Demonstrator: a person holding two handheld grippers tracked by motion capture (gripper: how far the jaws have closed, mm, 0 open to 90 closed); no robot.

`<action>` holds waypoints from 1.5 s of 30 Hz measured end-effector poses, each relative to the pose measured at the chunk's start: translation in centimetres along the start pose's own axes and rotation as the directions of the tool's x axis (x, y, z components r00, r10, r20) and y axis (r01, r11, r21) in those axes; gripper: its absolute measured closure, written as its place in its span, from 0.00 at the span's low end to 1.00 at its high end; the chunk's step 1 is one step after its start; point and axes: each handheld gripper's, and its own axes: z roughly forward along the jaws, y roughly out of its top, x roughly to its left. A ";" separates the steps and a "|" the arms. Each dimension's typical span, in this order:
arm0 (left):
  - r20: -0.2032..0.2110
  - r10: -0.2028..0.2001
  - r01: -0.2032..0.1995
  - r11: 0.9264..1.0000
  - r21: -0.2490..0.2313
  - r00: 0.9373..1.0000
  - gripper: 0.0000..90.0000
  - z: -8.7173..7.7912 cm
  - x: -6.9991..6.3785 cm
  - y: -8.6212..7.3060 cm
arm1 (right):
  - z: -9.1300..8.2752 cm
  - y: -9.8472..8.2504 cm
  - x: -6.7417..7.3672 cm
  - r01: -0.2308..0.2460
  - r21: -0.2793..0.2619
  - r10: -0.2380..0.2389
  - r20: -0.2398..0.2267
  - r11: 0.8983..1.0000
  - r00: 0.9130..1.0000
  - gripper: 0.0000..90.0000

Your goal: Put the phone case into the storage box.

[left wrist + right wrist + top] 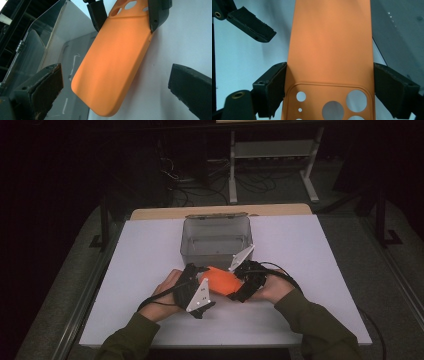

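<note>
Orange phone case (329,50) clamped across its camera end by right gripper (329,92).

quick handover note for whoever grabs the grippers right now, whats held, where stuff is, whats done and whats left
Right gripper: shut on the orange phone case, jaws clamped on its side edges at the camera-hole end.
Left gripper: open, jaws either side of the case's plain end, not touching it.
The case is held above the white table, just in front of the clear plastic box, which looks empty.
Done: case picked up.
Left: probably a handover to the left gripper or a drop into the box; nothing is in the box yet.
</note>
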 end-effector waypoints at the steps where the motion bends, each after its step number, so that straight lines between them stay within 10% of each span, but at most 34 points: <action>1: -0.003 0.004 -0.004 1.000 0.000 1.000 0.00 0.0 0.0 0.0 | 0.0 0.0 0.0 0.000 0.000 0.000 0.000 1.000 1.000 0.17; 23: -0.082 0.137 -0.135 0.990 0.031 0.987 0.00 0.2 -0.8 0.2 | 0.0 0.0 0.0 0.000 0.001 0.000 0.002 1.000 1.000 0.17; 45: -0.149 0.280 -0.270 0.959 0.084 0.948 0.00 0.3 -1.5 0.3 | 0.1 0.0 -0.1 -0.005 0.005 0.005 0.001 1.000 1.000 0.17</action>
